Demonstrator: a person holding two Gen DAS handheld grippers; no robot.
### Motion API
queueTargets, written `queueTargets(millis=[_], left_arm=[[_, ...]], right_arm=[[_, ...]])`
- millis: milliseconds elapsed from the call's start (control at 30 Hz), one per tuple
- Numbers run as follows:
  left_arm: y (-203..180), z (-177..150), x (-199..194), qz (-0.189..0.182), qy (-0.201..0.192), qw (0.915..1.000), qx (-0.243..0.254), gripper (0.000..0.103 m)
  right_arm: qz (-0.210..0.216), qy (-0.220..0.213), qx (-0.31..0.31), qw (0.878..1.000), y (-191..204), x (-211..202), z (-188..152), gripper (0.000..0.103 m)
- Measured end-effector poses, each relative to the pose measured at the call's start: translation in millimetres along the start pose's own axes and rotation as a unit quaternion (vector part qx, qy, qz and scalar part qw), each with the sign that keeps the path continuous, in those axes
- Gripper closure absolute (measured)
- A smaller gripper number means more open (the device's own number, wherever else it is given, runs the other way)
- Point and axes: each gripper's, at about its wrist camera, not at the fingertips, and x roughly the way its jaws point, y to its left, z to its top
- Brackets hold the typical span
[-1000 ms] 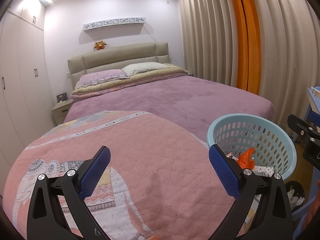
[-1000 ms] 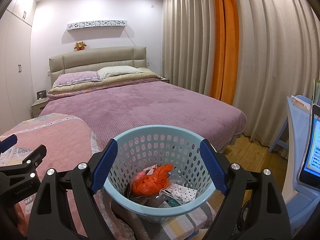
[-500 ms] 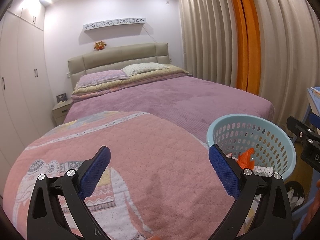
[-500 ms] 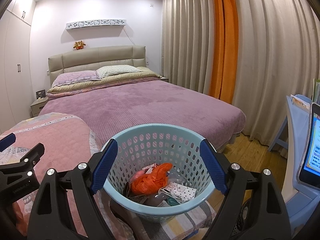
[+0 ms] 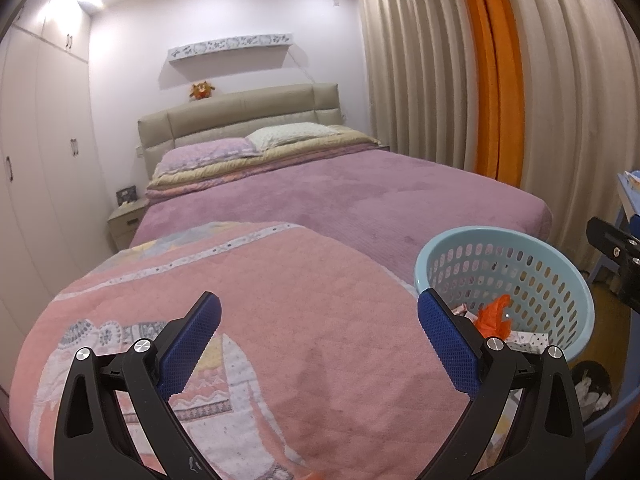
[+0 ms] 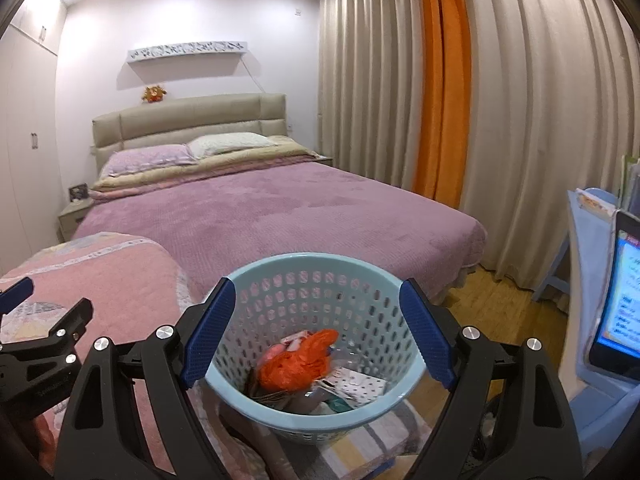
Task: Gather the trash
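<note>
A light blue perforated basket (image 6: 320,264) stands at the foot of the beds, also visible in the left wrist view as the basket (image 5: 520,240). Inside it lie an orange plastic bag (image 6: 296,364), a dotted white wrapper (image 6: 352,384) and other scraps. My right gripper (image 6: 316,328) hovers open just in front of the basket, nothing between its blue pads. My left gripper (image 5: 320,328) is open over the pink quilt (image 5: 260,300), holding nothing. The orange bag (image 5: 494,316) peeks past the left gripper's right finger.
A large bed with a purple cover (image 6: 280,208) fills the middle. Beige and orange curtains (image 6: 440,100) hang on the right. A blue chair with a lit screen (image 6: 616,300) stands at the right edge. White wardrobes (image 5: 40,160) line the left wall. Wooden floor (image 6: 492,300) shows beside the bed.
</note>
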Motion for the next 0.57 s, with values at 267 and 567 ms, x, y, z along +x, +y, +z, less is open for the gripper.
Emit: queueTargets(millis=[267, 567], left_arm=[[9, 7, -16, 0.006, 0.006, 0.9999, -0.008, 0.008], [17, 13, -40, 0.018, -0.006, 0.9996, -0.018, 0.008]], right_arm=[[0.001, 0.013, 0.008, 1.000, 2, -2, 8, 0.023], [0.009, 0.009, 0.008, 1.000, 3, -10, 9, 0.023]])
